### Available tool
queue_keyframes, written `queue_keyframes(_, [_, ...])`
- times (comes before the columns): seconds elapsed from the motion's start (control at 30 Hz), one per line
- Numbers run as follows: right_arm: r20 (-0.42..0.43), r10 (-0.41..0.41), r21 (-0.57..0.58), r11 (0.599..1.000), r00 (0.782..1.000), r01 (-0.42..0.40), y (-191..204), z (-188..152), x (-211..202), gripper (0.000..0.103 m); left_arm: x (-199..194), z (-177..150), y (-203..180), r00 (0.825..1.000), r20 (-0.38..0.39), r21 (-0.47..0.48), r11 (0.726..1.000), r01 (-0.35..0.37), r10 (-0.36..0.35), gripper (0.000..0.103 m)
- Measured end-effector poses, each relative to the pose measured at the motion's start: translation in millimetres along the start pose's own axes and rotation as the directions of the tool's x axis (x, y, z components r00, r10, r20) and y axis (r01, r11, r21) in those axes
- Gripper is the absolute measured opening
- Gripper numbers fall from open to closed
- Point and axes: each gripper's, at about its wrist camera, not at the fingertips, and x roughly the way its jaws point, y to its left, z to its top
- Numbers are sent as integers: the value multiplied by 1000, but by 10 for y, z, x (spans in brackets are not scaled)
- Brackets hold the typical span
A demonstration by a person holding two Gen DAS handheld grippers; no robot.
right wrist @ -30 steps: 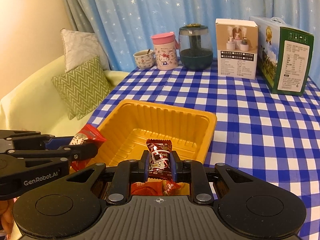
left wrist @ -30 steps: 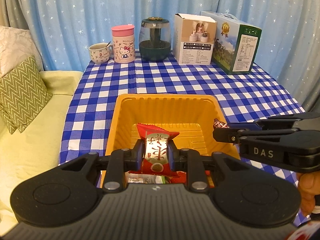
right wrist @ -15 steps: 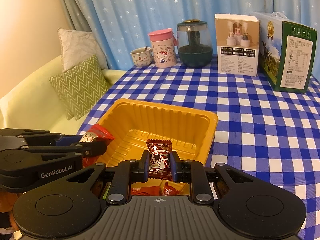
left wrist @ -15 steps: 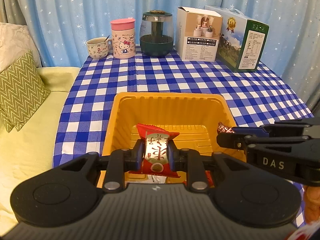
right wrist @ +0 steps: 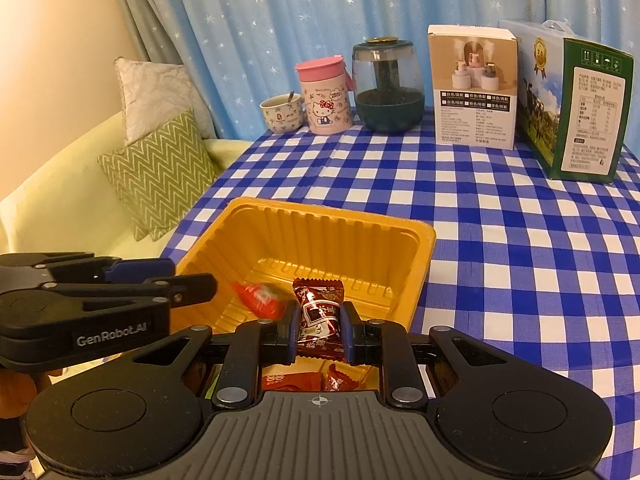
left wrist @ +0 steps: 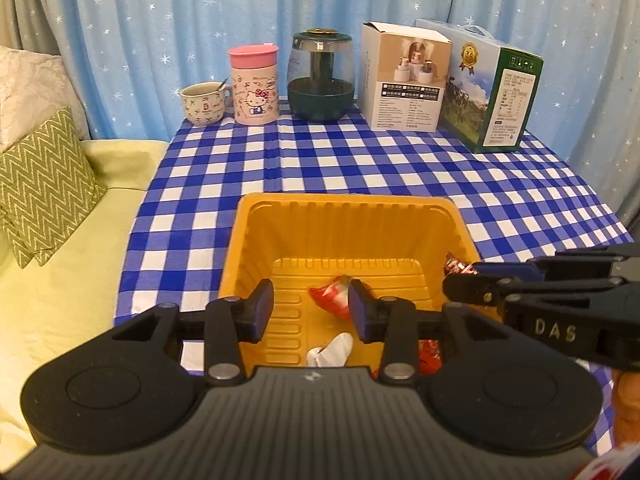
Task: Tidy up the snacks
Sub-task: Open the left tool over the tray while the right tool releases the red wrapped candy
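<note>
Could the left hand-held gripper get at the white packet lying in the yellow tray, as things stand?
Probably yes. The left hand-held gripper is open, its jaws having just opened with nothing pressed between them, and the white packet lies uncovered in the yellow tray just beneath it. The red snack sits close beside.

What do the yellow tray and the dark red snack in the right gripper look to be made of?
Tray: thin moulded plastic, glossy orange-yellow, going by its ribbed walls, rolled rim and soft highlights. Dark red snack, pinched in the right gripper: shiny printed film wrapper, probably plastic or foil laminate, with a serrated crimped top edge and creased glints. What is inside it cannot be seen.
</note>
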Motion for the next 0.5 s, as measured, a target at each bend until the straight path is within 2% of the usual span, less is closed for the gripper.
queue_keyframes(0.5, [9, 33, 11, 999, 999, -33, 39, 59, 10, 22, -77, -49, 45, 1000, 2, 17, 1000, -19, 19, 37])
